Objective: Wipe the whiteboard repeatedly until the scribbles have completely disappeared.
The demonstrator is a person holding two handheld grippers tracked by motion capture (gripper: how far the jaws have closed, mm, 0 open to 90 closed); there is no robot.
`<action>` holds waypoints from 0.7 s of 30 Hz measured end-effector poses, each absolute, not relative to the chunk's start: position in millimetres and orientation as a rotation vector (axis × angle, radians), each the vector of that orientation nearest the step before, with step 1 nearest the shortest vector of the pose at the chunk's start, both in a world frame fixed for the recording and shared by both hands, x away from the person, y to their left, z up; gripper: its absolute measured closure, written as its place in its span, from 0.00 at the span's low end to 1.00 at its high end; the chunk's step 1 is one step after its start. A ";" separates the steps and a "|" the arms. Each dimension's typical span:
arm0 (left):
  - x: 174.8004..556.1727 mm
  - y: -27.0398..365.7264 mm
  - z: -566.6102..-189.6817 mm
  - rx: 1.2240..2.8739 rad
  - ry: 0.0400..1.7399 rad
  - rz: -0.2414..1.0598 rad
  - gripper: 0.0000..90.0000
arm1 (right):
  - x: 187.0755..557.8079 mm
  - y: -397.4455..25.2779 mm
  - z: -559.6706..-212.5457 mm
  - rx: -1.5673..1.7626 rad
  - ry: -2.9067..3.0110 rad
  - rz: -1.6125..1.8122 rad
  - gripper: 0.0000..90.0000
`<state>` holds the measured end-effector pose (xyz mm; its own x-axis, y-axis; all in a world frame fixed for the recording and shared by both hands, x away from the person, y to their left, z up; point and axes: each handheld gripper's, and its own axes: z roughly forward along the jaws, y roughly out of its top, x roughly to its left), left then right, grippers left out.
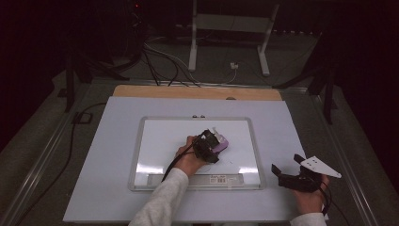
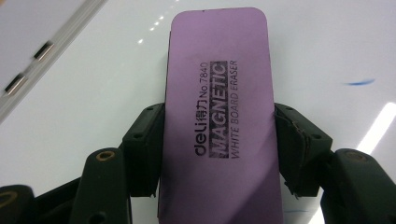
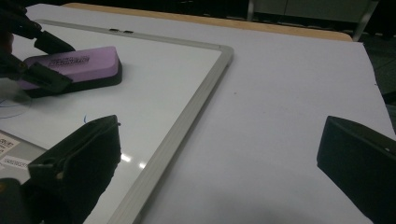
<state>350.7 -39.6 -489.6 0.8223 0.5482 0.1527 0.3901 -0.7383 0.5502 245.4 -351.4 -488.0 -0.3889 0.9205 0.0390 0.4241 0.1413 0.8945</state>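
2 black jaws of the left gripper (image 2: 219, 154) clamp the purple eraser (image 2: 218, 116) by its long sides. It lies flat on the whiteboard (image 1: 160, 141), long axis running straight ahead of the jaws. Its near end is cut off. The right gripper (image 1: 288, 165) rests released on the counter (image 1: 108, 188).

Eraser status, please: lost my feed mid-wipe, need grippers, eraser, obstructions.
Left gripper shut on purple eraser, flat on whiteboard. Right gripper open, idle off the board. Blue mark remains; nothing blocking.
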 end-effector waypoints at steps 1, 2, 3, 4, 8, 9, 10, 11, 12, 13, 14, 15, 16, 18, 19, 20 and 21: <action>345.3 -43.1 -490.0 2.499 0.640 0.410 0.46 | 245.6 -351.0 -488.1 1.283 1.889 1.201 0.00; 339.7 -47.0 -489.6 2.506 0.605 0.401 0.46 | 245.7 -350.6 -488.0 1.282 1.890 1.201 0.00; 334.1 -51.0 -489.7 2.507 0.565 0.379 0.46 | 245.6 -350.3 -487.9 1.281 1.890 1.201 0.00; 328.0 -55.1 -489.7 2.511 0.523 0.374 0.46 | 245.5 -350.0 -487.8 1.279 1.890 1.202 0.00; 314.3 -62.7 -488.8 2.527 0.429 0.406 0.46 | 245.1 -350.3 -487.6 1.281 1.888 1.202 0.00; 316.5 -61.1 -488.7 2.528 0.439 0.388 0.46 | 245.0 -350.7 -487.6 1.282 1.887 1.202 0.00; 319.4 -59.4 -489.1 2.523 0.463 0.373 0.46 | 244.9 -350.9 -487.7 1.285 1.886 1.204 0.00; 321.7 -57.6 -489.4 2.518 0.485 0.374 0.46 | 244.8 -351.2 -487.6 1.284 1.885 1.203 0.00; 323.9 -55.5 -489.7 2.514 0.503 0.393 0.46 | 244.6 -351.5 -487.4 1.282 1.885 1.203 0.00; 326.6 -52.8 -489.8 2.513 0.527 0.410 0.46 | 244.2 -351.9 -487.1 1.285 1.883 1.204 0.00; 330.1 -49.4 -489.7 2.512 0.552 0.418 0.46 | 244.0 -352.3 -487.1 1.285 1.882 1.205 0.00; 333.9 -45.3 -489.6 2.512 0.579 0.429 0.46 | 244.0 -352.9 -487.2 1.286 1.881 1.203 0.00; 337.6 -40.5 -489.5 2.511 0.606 0.434 0.46 | 243.8 -353.2 -487.3 1.291 1.879 1.203 0.00; 344.9 -29.6 -489.6 2.507 0.649 0.452 0.46 | 243.5 -353.6 -487.0 1.289 1.877 1.204 0.00; 347.9 -23.8 -490.0 2.500 0.673 0.453 0.46 | 243.4 -353.6 -487.0 1.289 1.876 1.204 0.00; 350.9 -17.6 -490.3 2.493 0.697 0.447 0.46 | 243.4 -353.8 -487.1 1.289 1.877 1.203 0.00; 353.2 -11.9 -490.3 2.487 0.722 0.445 0.46 | 243.3 -353.9 -487.2 1.291 1.876 1.203 0.00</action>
